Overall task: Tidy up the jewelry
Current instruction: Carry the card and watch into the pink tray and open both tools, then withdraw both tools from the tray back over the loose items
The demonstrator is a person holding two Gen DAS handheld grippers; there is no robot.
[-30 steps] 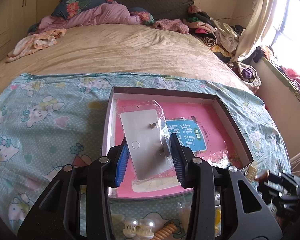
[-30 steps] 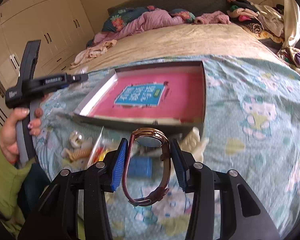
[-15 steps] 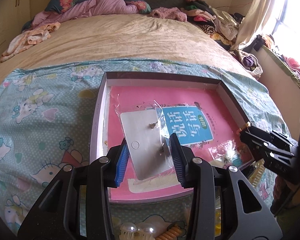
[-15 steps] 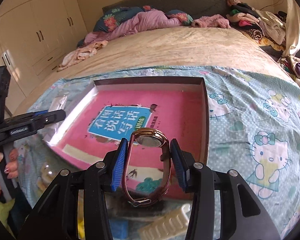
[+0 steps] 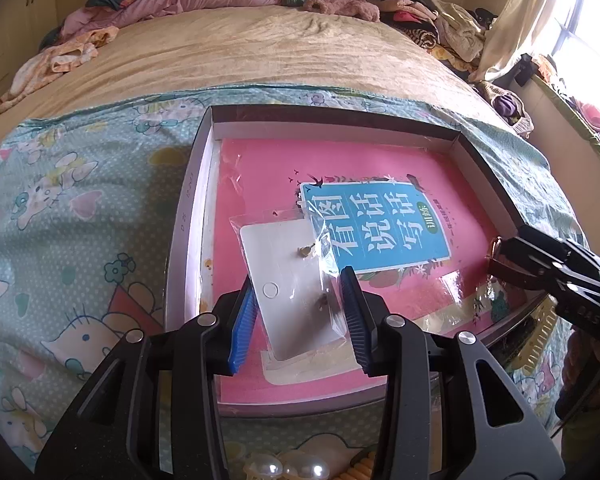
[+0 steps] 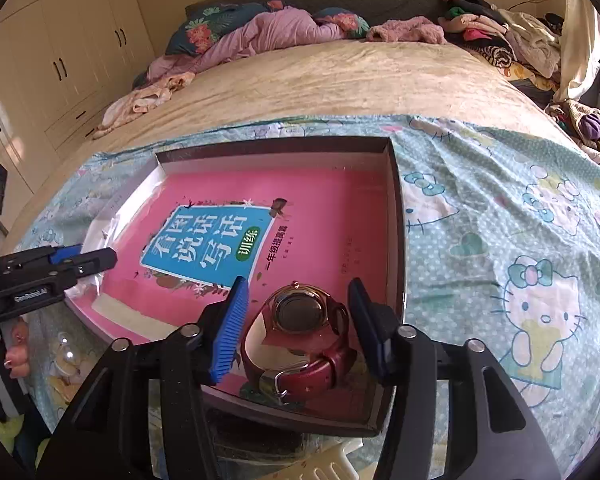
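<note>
Since half a second ago the right gripper [image 6: 296, 324] has spread its fingers, and the watch [image 6: 300, 340] it was carrying now lies loose in the lower right corner of the box [image 6: 396, 216], with a clear gap to each finger. In the right wrist view the watch sits low and centre in the frame, its round face up, the dark red strap curled beneath it with the buckle toward the camera, resting on the pink book [image 6: 332, 216] that lines the box floor. The left gripper [image 5: 300, 312] has come closer over the box, and its jaws stand at a middling width on either side of the earring card [image 5: 296, 284]. That card, a white rectangle in a clear sleeve with two small studs on it, lies tilted in the lower middle of the left wrist frame, on the left half of the book; whether the blue pads [image 5: 242, 320] actually touch its edges I cannot tell. At the right edge of that frame the other tool reaches in over the box's near right corner. The box rests on a cartoon-cat sheet [image 5: 72, 216] spread over the bed, and a pearl hair clip [image 5: 296, 468] shows at the bottom edge, just outside the box.
</note>
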